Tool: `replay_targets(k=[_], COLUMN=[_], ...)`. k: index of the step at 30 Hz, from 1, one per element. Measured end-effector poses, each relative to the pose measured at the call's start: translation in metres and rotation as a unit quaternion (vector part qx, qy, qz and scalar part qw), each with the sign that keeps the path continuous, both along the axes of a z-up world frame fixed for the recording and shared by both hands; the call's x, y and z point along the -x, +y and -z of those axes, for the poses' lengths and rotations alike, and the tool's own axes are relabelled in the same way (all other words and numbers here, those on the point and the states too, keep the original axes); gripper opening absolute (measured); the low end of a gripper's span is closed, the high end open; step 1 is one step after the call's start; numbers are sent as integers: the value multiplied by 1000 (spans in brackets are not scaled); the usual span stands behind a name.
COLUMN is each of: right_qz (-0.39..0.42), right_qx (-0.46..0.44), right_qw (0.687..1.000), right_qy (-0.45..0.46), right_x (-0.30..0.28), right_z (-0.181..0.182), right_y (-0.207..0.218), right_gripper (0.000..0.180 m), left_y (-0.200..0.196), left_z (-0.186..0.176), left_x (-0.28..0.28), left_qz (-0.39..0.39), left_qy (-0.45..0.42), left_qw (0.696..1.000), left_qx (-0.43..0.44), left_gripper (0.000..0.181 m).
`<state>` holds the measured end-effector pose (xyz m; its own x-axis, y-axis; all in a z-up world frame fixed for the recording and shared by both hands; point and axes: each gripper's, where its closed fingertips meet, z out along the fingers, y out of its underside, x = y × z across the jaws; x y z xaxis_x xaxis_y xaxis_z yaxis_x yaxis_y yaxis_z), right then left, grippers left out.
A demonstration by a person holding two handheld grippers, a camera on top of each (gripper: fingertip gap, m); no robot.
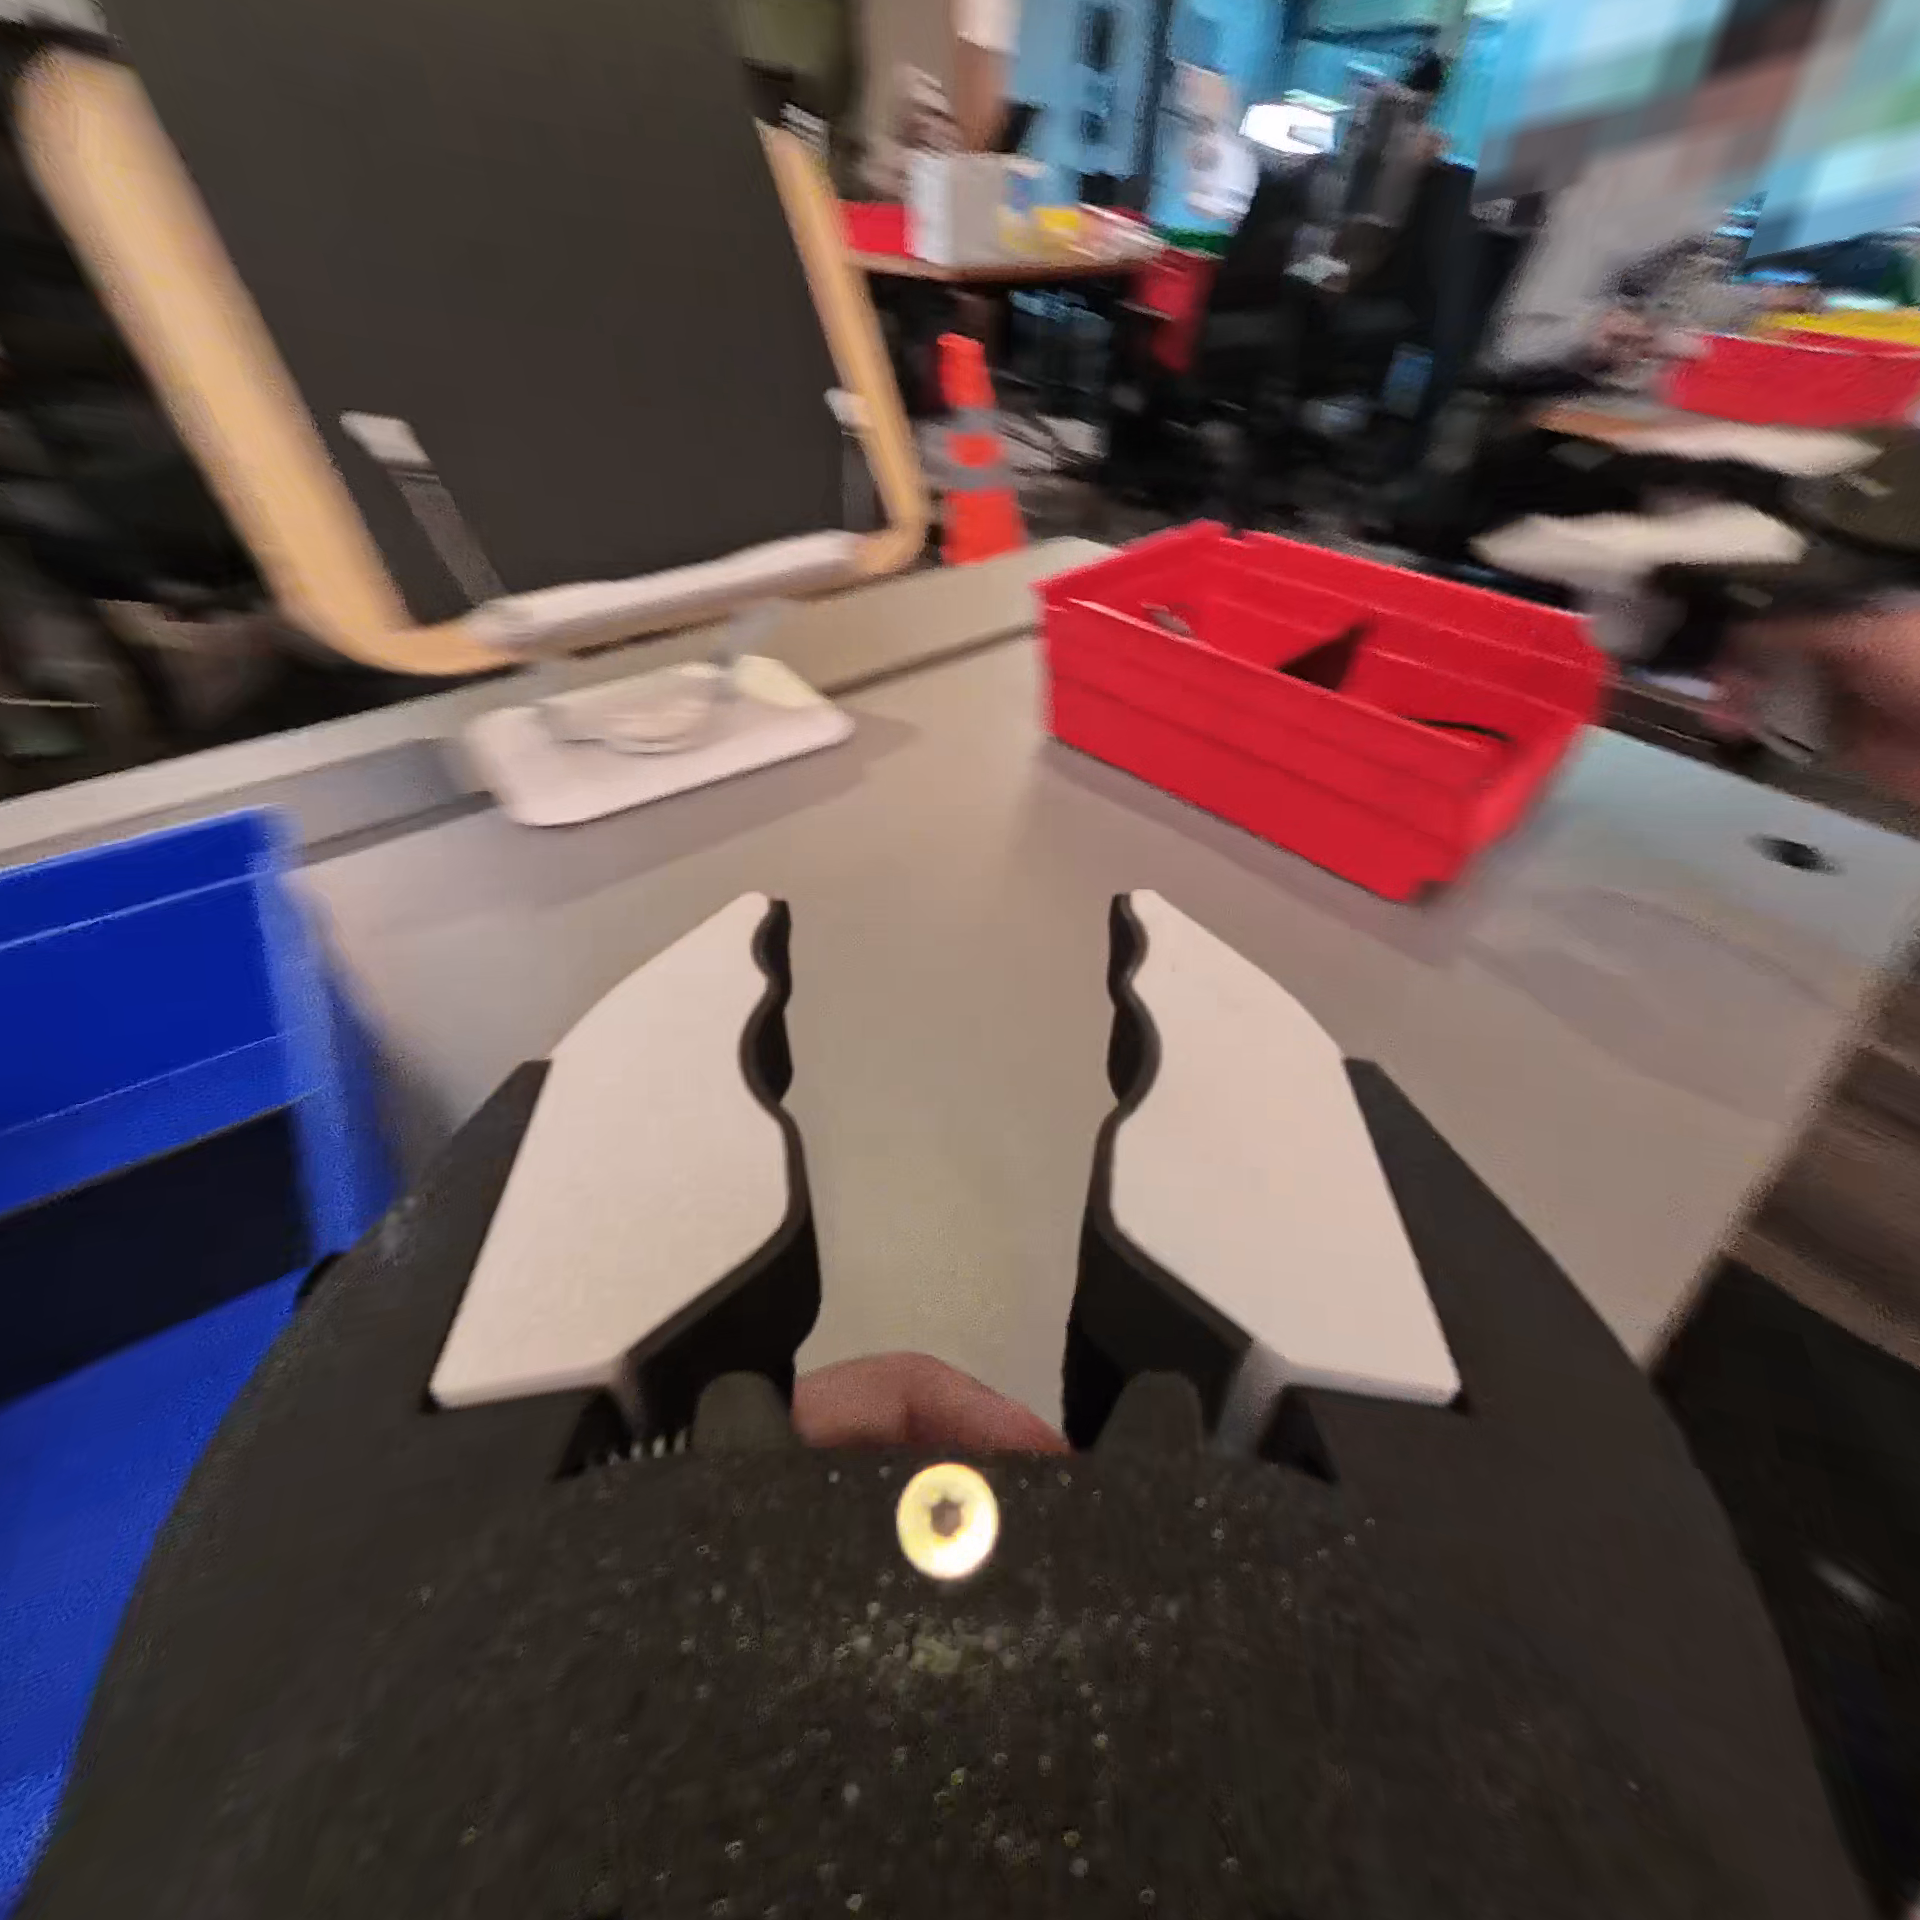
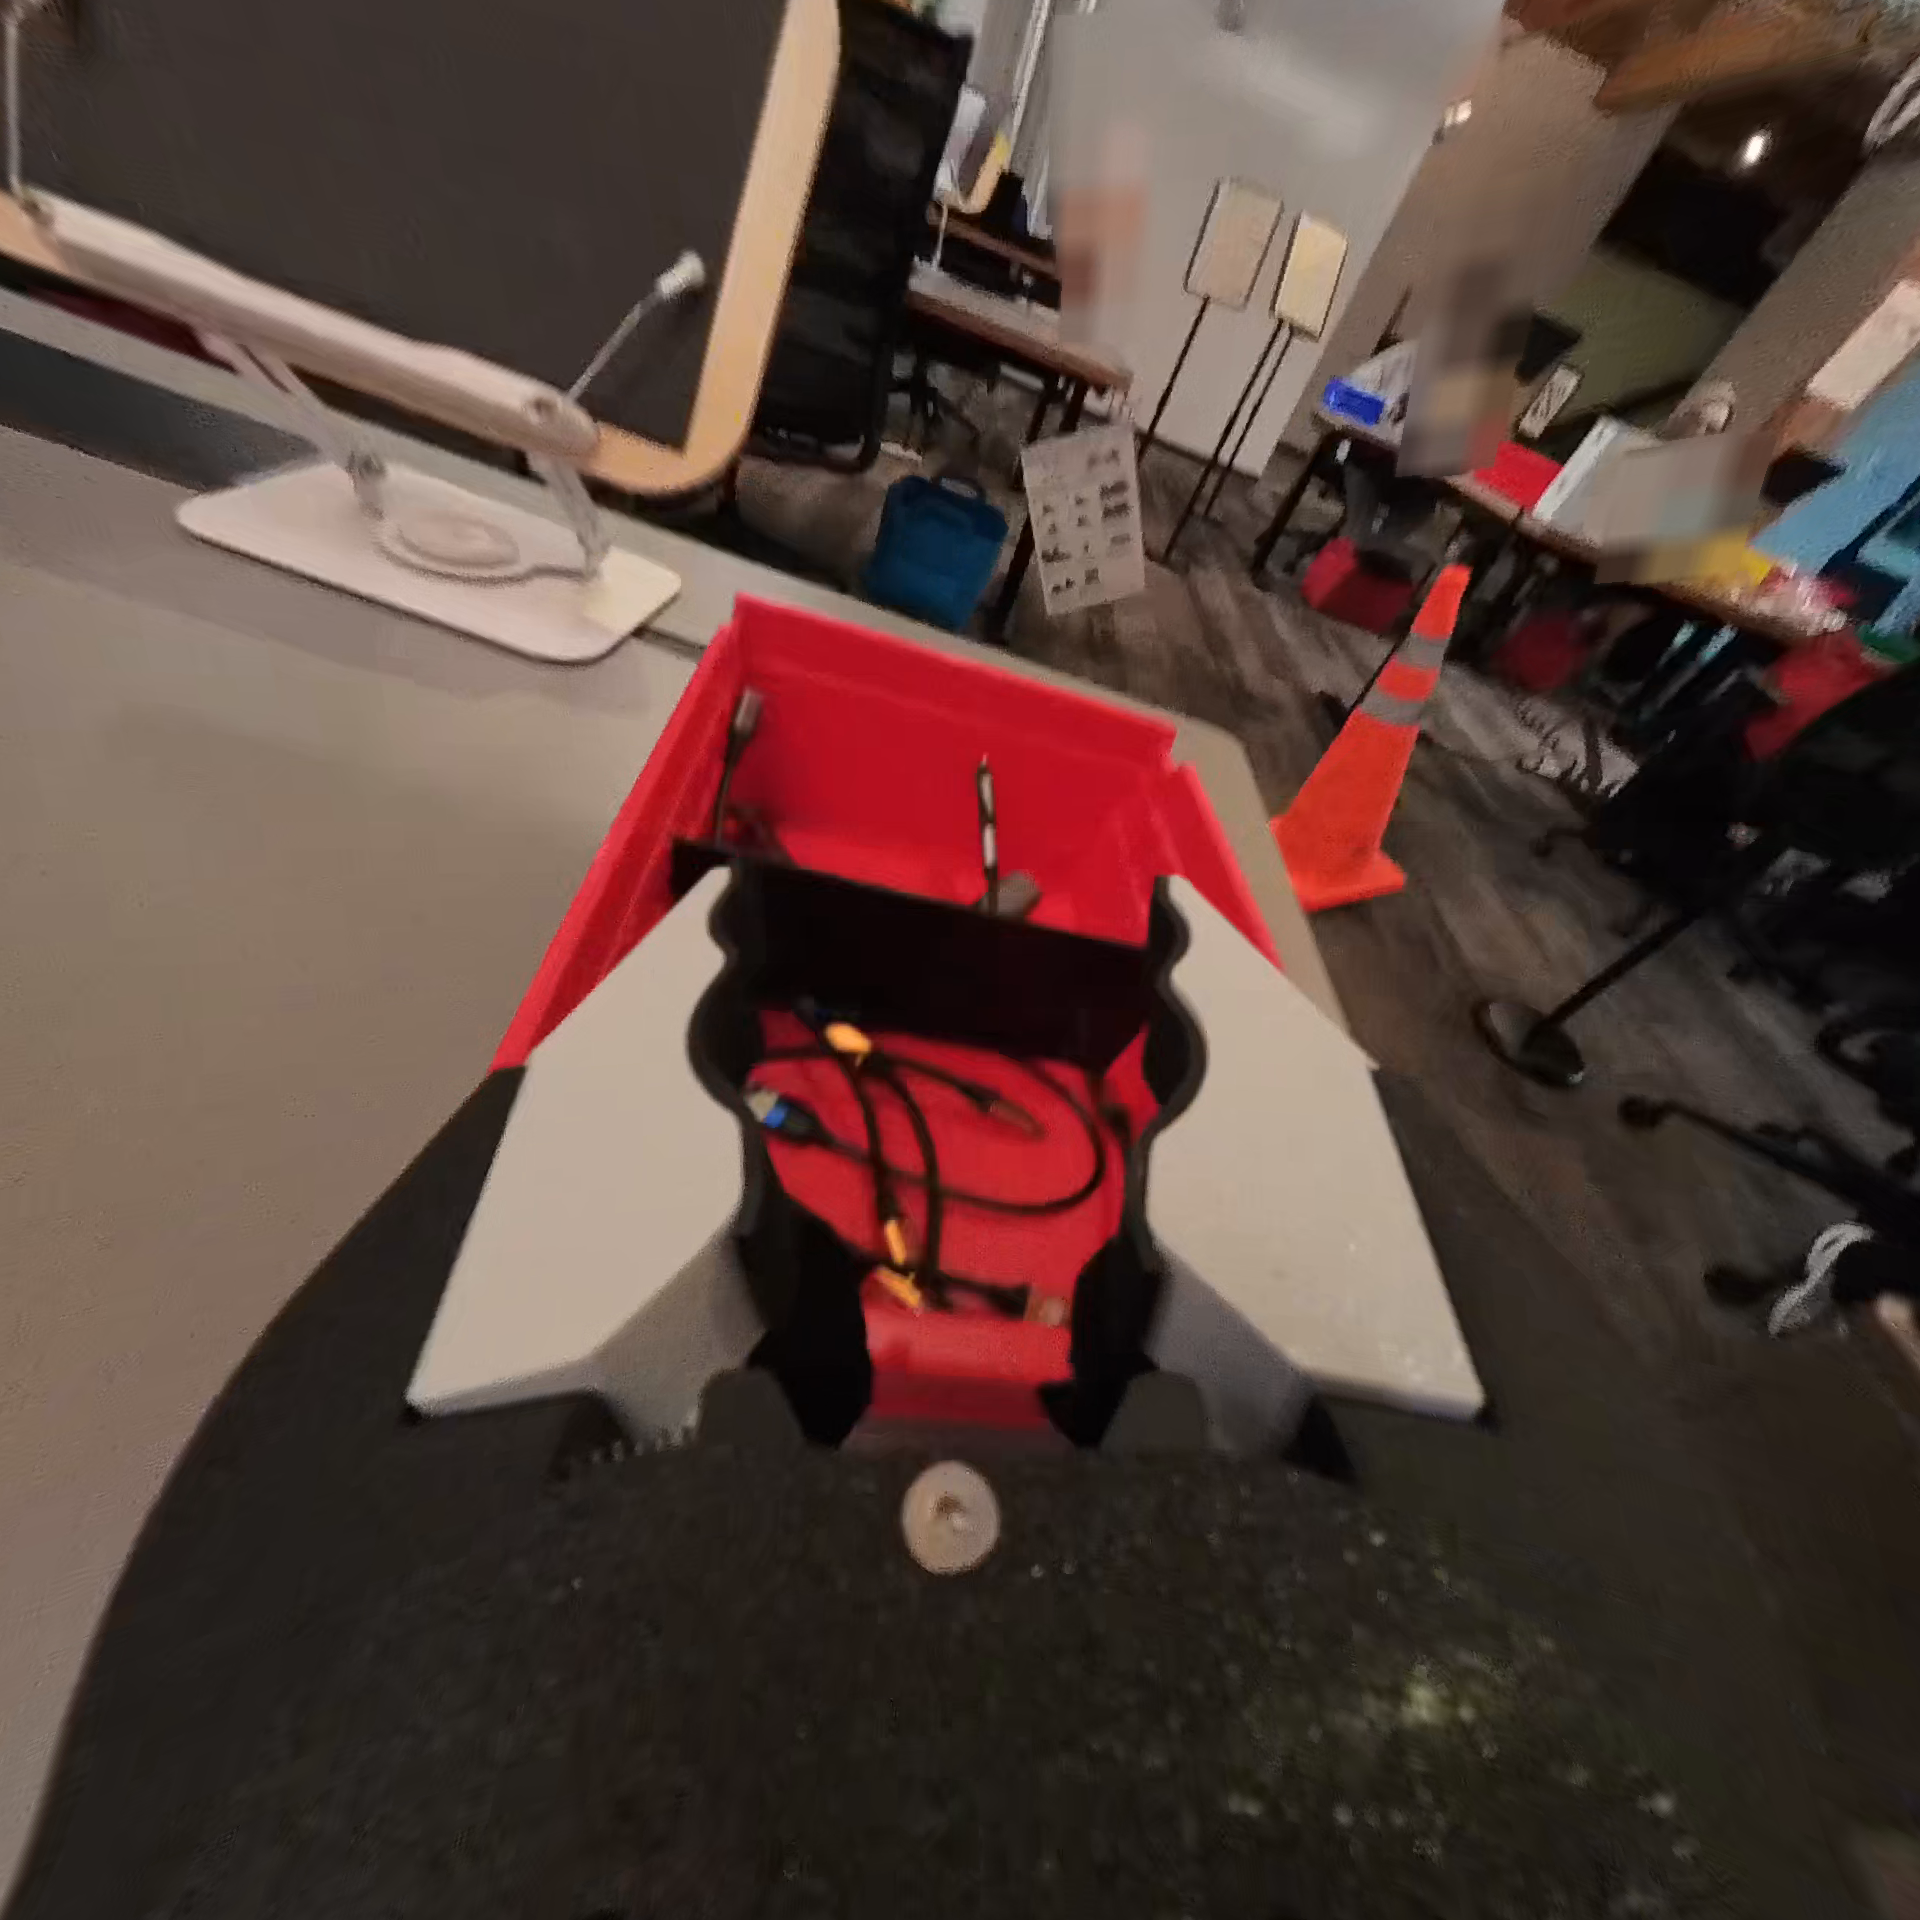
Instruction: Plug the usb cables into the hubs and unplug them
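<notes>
A red bin [image 2: 894, 727] stands on the grey table; a black divider [image 2: 935, 956] splits it. Its near compartment holds a tangle of black USB cables [image 2: 935, 1143] with orange and blue plugs. More cable ends [image 2: 987, 821] stick up in the far compartment. My right gripper [image 2: 940, 904] is open and empty, hovering above the bin's near compartment. In the left wrist view the red bin [image 1: 1309, 717] sits ahead to the right. My left gripper [image 1: 945, 914] is open and empty above the bare table. No hub is clearly visible.
A blue bin [image 1: 156, 1039] stands close at the left of my left gripper. A white stand with a flat base [image 1: 665, 748] sits at the table's far edge, also in the right wrist view [image 2: 416, 540]. An orange cone [image 2: 1361, 790] stands on the floor beyond the table. The grippers' ends are close to 40 centimeters from one another.
</notes>
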<state>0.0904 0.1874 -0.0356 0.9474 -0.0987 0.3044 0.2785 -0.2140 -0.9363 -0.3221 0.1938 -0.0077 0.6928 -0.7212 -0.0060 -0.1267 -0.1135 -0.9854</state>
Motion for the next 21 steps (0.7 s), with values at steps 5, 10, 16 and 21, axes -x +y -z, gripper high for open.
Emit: replay_targets(k=[5,10,16,21], right_qz=[38,27,19,24], right_qx=[40,45,61,61], right_qw=[997,994,989,988], right_qy=[50,98,136,141], right_x=[3,1,-2,-6], right_z=[74,79,89,91], right_y=[-34,-23,-9,-3], right_gripper=[62,50,50,50], left_y=[-14,-4,16,20], left_z=[61,63,84,95], left_x=[96,145,163,157], left_qz=[-168,-226,-219,-203], left_qy=[95,120,72,52], left_qw=[977,959,972,978], left_qx=[-86,-119,-37,0], left_gripper=[51,33,31,33])
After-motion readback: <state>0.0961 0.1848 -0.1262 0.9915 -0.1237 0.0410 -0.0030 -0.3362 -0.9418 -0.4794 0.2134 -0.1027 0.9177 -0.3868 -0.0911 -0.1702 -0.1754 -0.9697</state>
